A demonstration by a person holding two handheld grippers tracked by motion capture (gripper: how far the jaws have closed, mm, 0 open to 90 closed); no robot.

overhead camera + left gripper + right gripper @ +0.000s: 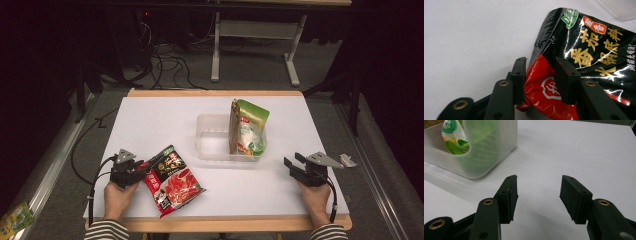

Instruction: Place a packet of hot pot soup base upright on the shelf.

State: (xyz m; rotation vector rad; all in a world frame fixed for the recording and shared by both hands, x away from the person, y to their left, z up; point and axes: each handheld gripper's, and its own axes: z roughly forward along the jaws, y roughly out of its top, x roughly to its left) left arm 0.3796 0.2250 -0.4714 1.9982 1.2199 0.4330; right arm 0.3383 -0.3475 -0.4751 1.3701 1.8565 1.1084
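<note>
While the work in hand looked like packing sachets into a bin, these were the particulars:

Table: a white board (pixel 150 125) on a wooden frame, with 1 bin set right of centre.

Bin: a clear plastic tub (pixel 210 142), already holding 2 upright packets at its right end, a brown one (pixel 233 125) and a green one (pixel 252 131); its left half was free, probably kept for the next packet.

Task's thing: a black and red sauce packet (pixel 172 180), lying flat near the front left of the table, well apart from the tub.

Left gripper (pixel 143 169): its jaws stood on either side of the packet's near, red corner (pixel 541 82), one on each face, with the foil bulging between them. They looked close to clamped, yet I could not tell whether they truly gripped or only straddled it. A corner hold would suit lifting a limp, flat packet off the board.

Right gripper (pixel 292 165): released, jaws spread wide over bare table (pixel 539 192), holding nothing. It rested front right, near the tub, likely waiting to steady it.

Judgement: pick-up was just under way.
</note>
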